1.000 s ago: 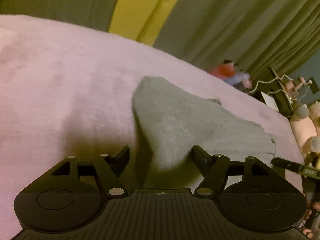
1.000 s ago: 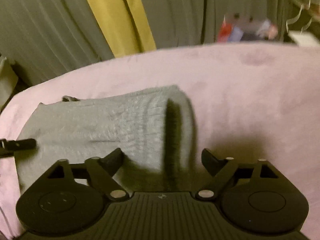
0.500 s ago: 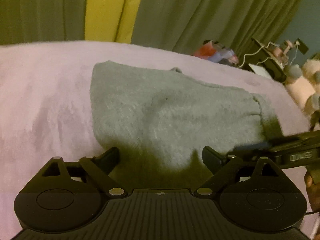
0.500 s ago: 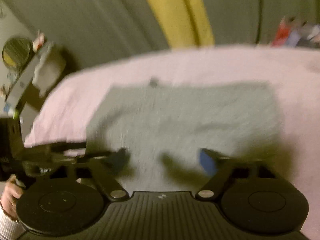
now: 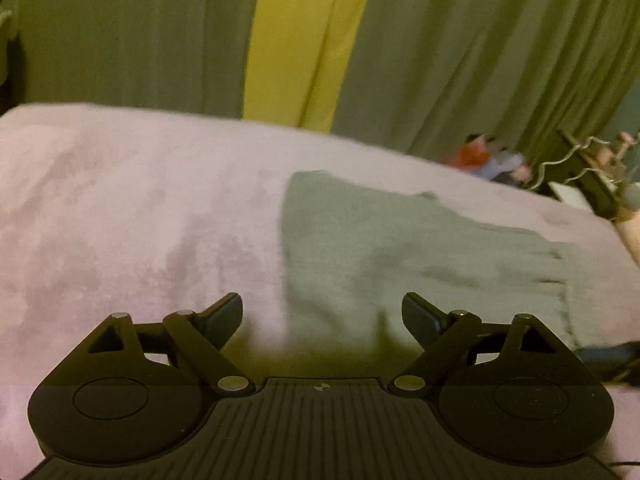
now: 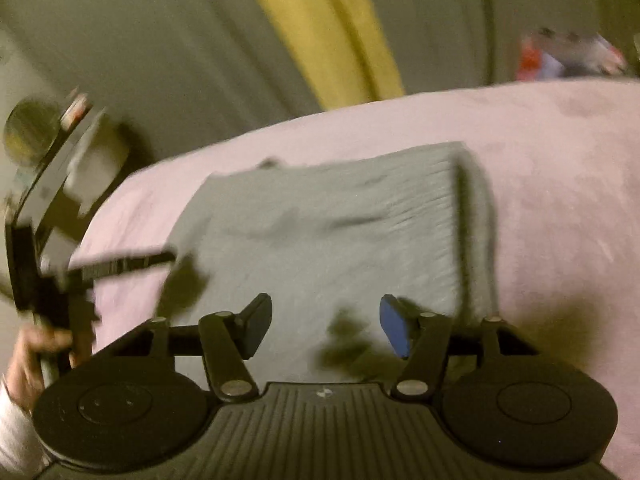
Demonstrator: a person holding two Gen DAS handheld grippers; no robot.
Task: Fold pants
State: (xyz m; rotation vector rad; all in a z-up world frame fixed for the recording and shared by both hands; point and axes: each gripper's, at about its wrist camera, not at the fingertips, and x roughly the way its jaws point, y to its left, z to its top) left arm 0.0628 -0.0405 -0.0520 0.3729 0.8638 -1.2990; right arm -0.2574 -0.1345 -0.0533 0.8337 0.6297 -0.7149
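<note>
The grey pants point(image 5: 400, 248) lie folded into a flat rectangle on the pink blanket point(image 5: 140, 220). My left gripper point(image 5: 322, 316) hovers open over the blanket, just off the pants' near left corner, with nothing between its fingers. In the right wrist view the pants point(image 6: 340, 232) fill the middle, a folded edge along their right side. My right gripper point(image 6: 325, 326) hangs over their near edge; its jaws are opening and the pads press on nothing. The left gripper point(image 6: 120, 264) reaches in from the left toward the pants' left edge, held by a hand point(image 6: 28, 352).
Green curtains with a yellow strip point(image 5: 304, 40) hang behind the bed. Red and blue clutter point(image 5: 488, 160), cords and a dark stand point(image 5: 588, 176) crowd the far right corner. The blanket point(image 6: 560, 200) stretches bare to the right of the pants.
Both grippers have drawn back and up from the pants. The left jaws have spread wider, and the pants now sit to their right. The right jaws stand narrower than a second ago.
</note>
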